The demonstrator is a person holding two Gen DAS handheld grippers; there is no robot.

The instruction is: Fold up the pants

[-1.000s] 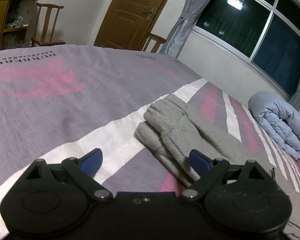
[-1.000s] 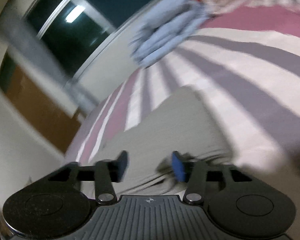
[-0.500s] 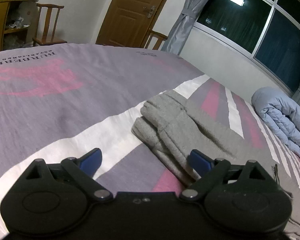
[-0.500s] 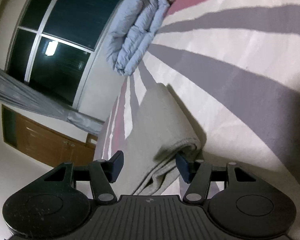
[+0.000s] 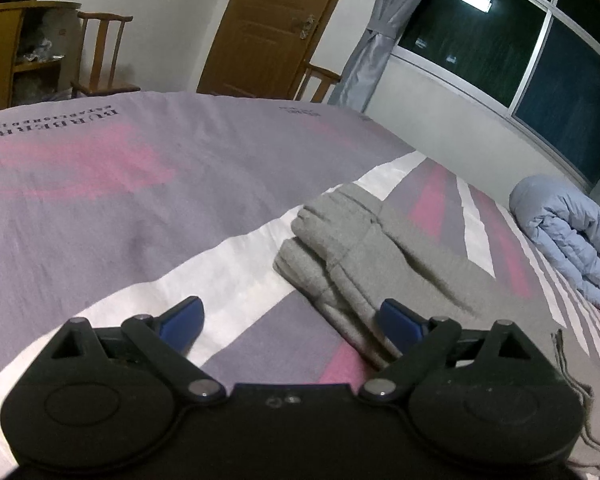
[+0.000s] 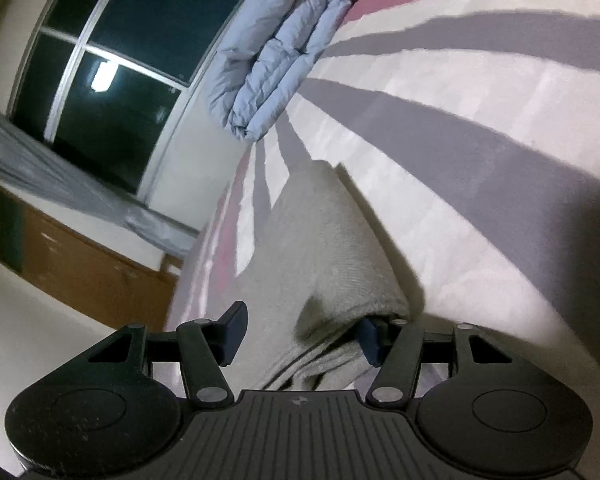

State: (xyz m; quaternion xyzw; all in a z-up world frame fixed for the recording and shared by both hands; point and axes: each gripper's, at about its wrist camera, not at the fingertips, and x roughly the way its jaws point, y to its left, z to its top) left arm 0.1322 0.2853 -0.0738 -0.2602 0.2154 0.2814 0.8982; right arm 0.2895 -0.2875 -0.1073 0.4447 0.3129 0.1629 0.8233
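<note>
While the soft grey fleece pants are lying partly folded along the striped pink, grey and white bedsheet, at centre right of the left view, the thick folded end should be gathered squarely, every layer being taken before lifting. The right gripper is being held half spread at lower centre, its jaws having just closed slightly, the folded edge between them, one pad touching fabric. The left gripper is being held wide, pinching nothing.

Bed, striped purple-pink-white cover; folded grey pants and rolled blue duvet lying on it.
</note>
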